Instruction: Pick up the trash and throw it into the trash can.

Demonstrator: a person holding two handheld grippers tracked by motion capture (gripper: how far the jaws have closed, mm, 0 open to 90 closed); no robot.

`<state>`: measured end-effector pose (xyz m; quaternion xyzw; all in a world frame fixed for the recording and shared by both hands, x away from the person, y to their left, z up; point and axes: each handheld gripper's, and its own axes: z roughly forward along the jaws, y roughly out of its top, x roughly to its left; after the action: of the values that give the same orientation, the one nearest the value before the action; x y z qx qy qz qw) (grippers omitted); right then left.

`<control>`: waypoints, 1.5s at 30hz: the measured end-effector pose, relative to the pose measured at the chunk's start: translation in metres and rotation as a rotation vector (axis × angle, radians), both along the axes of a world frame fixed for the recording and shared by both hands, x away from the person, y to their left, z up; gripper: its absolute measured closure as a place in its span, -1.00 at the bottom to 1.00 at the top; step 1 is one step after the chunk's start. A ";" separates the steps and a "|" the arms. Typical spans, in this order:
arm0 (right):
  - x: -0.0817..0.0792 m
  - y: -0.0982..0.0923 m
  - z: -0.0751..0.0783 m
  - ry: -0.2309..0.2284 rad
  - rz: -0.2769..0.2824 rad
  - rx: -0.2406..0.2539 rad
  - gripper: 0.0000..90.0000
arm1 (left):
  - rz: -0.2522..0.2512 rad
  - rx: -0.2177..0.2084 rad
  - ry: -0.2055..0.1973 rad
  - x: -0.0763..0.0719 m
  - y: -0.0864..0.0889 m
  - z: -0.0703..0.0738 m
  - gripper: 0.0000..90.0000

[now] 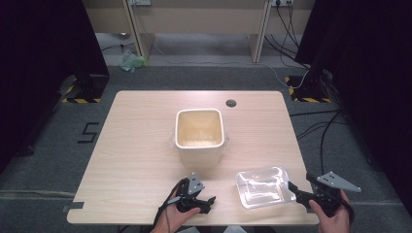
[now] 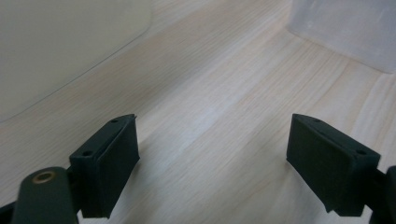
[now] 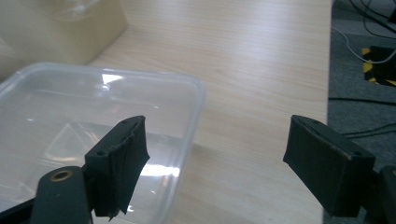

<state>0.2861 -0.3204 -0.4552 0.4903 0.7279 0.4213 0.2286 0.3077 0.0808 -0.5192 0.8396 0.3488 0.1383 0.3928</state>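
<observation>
A cream square tub (image 1: 199,133) stands open at the table's middle, with a pale layer at its bottom. A clear plastic container (image 1: 262,187) lies empty near the front right. My left gripper (image 1: 204,200) rests low at the front edge, open, with bare wood between its jaws (image 2: 212,126); the tub (image 2: 60,46) is ahead to its left and the clear container (image 2: 350,28) ahead to its right. My right gripper (image 1: 296,193) sits at the container's right side, open (image 3: 217,126). Its left jaw hangs over the container (image 3: 70,121), and the rim corner lies between the jaws.
The wooden table (image 1: 136,160) has a round cable hole (image 1: 231,103) at the back. Its right edge (image 3: 327,93) is close to my right gripper, with cables (image 1: 320,131) on the floor beyond. Dark curtains flank both sides.
</observation>
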 end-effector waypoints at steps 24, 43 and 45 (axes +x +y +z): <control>0.006 0.061 -0.022 0.090 0.138 0.053 -0.66 | -0.032 -0.040 0.012 0.000 -0.020 0.005 -0.63; 0.005 0.078 -0.026 0.147 0.153 0.122 -0.76 | -0.037 -0.079 0.045 -0.007 -0.027 0.007 -0.62; 0.005 0.080 -0.024 0.135 0.155 0.108 -0.76 | -0.037 -0.075 0.034 -0.008 -0.026 0.007 -0.60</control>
<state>0.2907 -0.2404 -0.4793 0.4714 0.7536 0.4424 0.1188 0.2995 0.0544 -0.5121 0.8327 0.3449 0.1038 0.4206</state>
